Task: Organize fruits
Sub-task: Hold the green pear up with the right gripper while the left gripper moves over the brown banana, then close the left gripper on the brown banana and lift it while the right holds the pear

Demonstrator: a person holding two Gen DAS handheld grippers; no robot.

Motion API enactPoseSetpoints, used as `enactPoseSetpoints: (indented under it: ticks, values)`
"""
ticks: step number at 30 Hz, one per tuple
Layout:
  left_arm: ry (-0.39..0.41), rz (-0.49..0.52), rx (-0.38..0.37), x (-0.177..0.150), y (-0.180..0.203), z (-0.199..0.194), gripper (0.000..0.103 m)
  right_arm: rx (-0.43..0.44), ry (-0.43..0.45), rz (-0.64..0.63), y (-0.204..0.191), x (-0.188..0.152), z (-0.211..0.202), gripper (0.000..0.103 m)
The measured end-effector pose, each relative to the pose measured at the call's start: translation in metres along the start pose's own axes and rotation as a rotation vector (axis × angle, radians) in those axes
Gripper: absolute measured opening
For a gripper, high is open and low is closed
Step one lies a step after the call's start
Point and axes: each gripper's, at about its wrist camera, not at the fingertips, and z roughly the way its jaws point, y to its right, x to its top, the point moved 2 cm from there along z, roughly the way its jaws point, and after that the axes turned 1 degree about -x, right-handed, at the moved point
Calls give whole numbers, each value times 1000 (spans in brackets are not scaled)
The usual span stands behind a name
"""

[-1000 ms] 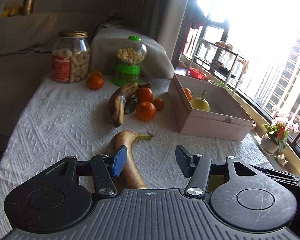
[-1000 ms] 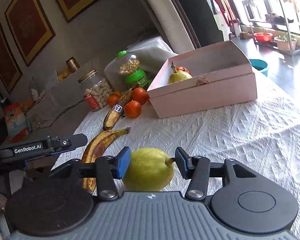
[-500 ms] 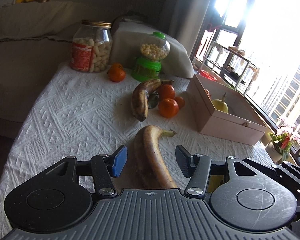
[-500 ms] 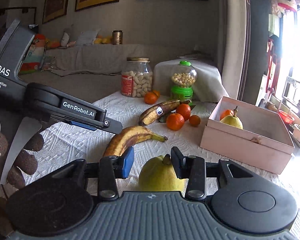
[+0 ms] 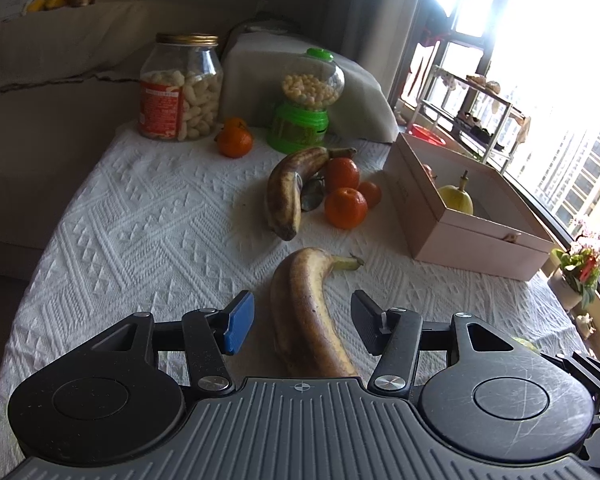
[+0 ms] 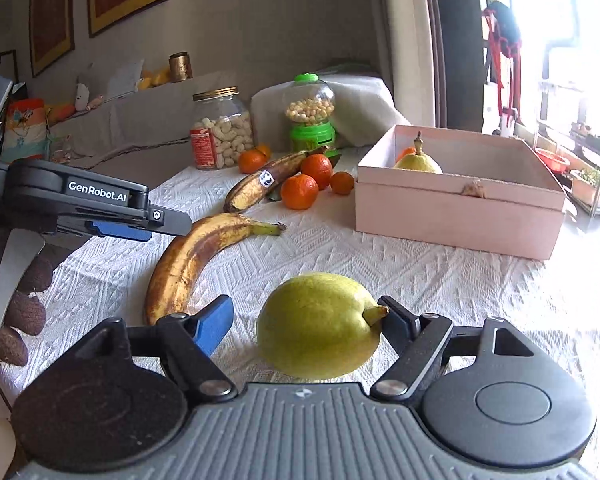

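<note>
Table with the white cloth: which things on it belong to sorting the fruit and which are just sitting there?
For the job:
near banana
far banana
loose pear
tangerines
pink box, pear already inside

Just sitting there:
snack jar
green candy dispenser
potted flowers

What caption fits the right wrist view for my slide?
Right gripper opening around a green pear on the white tablecloth, with a spotted banana and pink box beyond.

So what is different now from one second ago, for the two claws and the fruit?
The right claw was closed on the pear; its jaws are now opening, and the pear lies on the tablecloth. The left claw stays open around the near banana. The other fruit and the pink box did not move.
</note>
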Motion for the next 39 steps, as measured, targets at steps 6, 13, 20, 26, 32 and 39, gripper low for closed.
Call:
enactPoseSetpoints:
  ticks: [6,13,20,26,32,39]
  values:
    - [-29,21,-1,-3,7,10,59,12,-25,95,23,-4,8,73]
    - [-20,14,-8,-2,6,6,59,23,56,-88,-15,11,3,65]
    - [-3,8,-12,-2,0,-3,59,59,83,-242,-55,14,6,65]
    - [-16,-20,-11,-7,-8,1,59,14,49,-245,-50,9,7,75]
    - [-17,-20,-11,-8,-8,2,59,19,-9,-124,-24,0,11,76]
    - [-63,60,30,3,3,20,59,75,-22,-32,-10,2,9,76]
